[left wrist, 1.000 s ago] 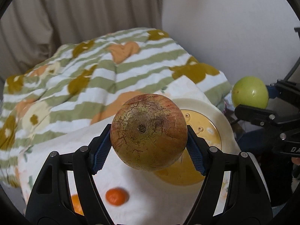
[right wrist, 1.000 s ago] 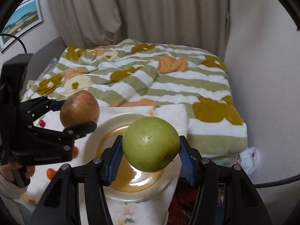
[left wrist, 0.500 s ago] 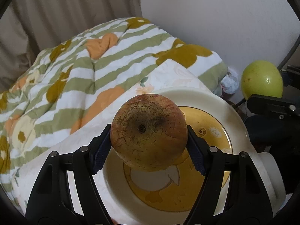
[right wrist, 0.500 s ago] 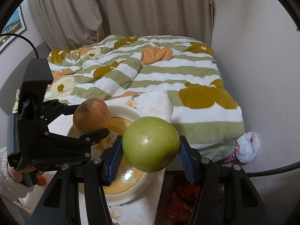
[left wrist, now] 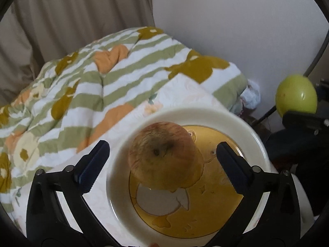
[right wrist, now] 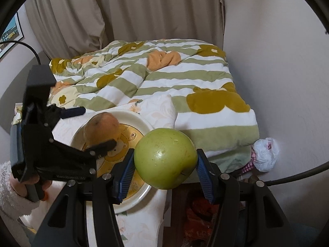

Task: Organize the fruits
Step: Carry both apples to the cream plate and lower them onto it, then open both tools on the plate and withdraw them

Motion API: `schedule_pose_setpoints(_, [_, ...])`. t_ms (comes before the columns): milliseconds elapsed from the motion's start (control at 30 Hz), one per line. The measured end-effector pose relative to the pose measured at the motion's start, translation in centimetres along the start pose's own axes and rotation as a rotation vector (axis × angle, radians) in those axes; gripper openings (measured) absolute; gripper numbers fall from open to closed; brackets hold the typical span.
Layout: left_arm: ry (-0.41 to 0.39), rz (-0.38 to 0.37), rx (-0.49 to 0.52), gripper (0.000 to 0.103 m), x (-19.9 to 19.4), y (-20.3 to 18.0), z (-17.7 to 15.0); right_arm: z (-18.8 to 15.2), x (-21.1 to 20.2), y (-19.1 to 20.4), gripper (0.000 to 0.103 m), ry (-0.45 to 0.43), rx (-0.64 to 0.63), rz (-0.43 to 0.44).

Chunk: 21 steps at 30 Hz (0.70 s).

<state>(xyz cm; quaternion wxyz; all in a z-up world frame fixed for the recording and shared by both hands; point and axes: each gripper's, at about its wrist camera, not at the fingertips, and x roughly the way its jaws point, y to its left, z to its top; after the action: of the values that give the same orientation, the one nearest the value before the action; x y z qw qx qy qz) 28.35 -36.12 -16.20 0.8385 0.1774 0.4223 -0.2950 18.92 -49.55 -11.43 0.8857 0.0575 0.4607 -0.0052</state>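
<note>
1. My left tongs (left wrist: 162, 164) stand spread wide, both pads clear of the reddish apple (left wrist: 161, 156) between them.
2. That apple sits inside the plate (left wrist: 205, 113), over its yellow cartoon centre.
3. My right tongs (right wrist: 165, 173) are clamped on the green apple (right wrist: 165, 157), held in the air just beyond the plate's right rim.
4. The plate rests on a white floral cloth (right wrist: 158, 111).
5. Behind the plate lies a striped green-and-white quilt (right wrist: 164, 82); a white plastic bag (right wrist: 265, 154) lies to the plate's far right.
</note>
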Motion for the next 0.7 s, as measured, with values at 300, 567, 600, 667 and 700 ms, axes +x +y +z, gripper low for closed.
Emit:
schedule_pose_setpoints(300, [-0.011,0.067,-0.047,0.103,-3.5,1.2,-0.3,0.3,-1.1,0.4,0.053,-0.024,-0.038,0.020])
schedule_pose_setpoints(567, [0.011,0.136,-0.127,0.103,-6.9,4.0,-2.6,0.6,0.7,2.4,0.053,-0.019,-0.106,0.078])
schedule_pose_setpoints(600, [0.011,0.139,-0.133,0.103,-7.3,4.2,-3.0,0.6,1.1,2.7,0.053,-0.016,-0.117,0.096])
schedule_pose_setpoints(667, [0.015,0.158,-0.146,0.103,-8.1,4.7,-3.7,0.7,1.9,3.2,0.053,-0.008,-0.131,0.128])
schedule_pose_setpoints(700, [0.016,0.166,-0.154,0.103,-8.5,4.9,-4.1,0.6,2.4,3.4,0.053,-0.006,-0.144,0.138])
